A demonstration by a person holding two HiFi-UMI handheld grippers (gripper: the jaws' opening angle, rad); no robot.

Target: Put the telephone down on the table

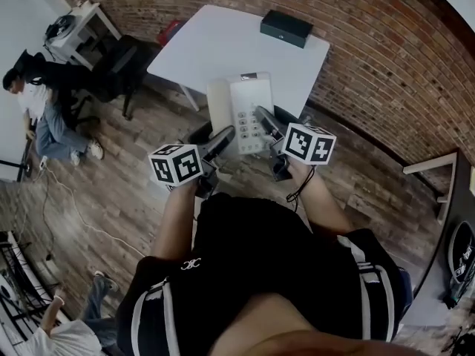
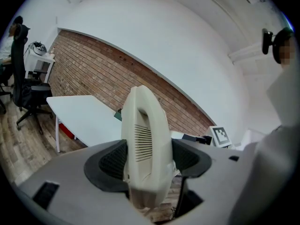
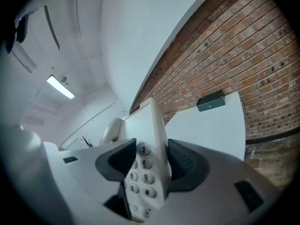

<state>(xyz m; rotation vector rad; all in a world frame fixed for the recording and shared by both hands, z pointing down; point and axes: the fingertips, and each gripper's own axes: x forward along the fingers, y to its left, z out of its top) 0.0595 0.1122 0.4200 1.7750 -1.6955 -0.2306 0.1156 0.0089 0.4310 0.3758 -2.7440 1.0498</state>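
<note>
Telephone is airborne, over the wood floor and short of the near edge of the white table. It's tilted, keypad towards you.

Your left gripper is clamped on the handset side, with the grille face sitting between the jaws. Your right gripper is clamped on the keypad edge of the base, digit keys showing between the pads.

Step looks like carry-in; set-down not yet done.

Next move:
- Take both grippers forward together until the phone is over bare tabletop.
- The dark box at the far corner is well apart, so no conflict.
- Level the base and lower until it sits flat, then release both.
- The handset may be loose in its cradle, so don't let the two grips diverge.
</note>
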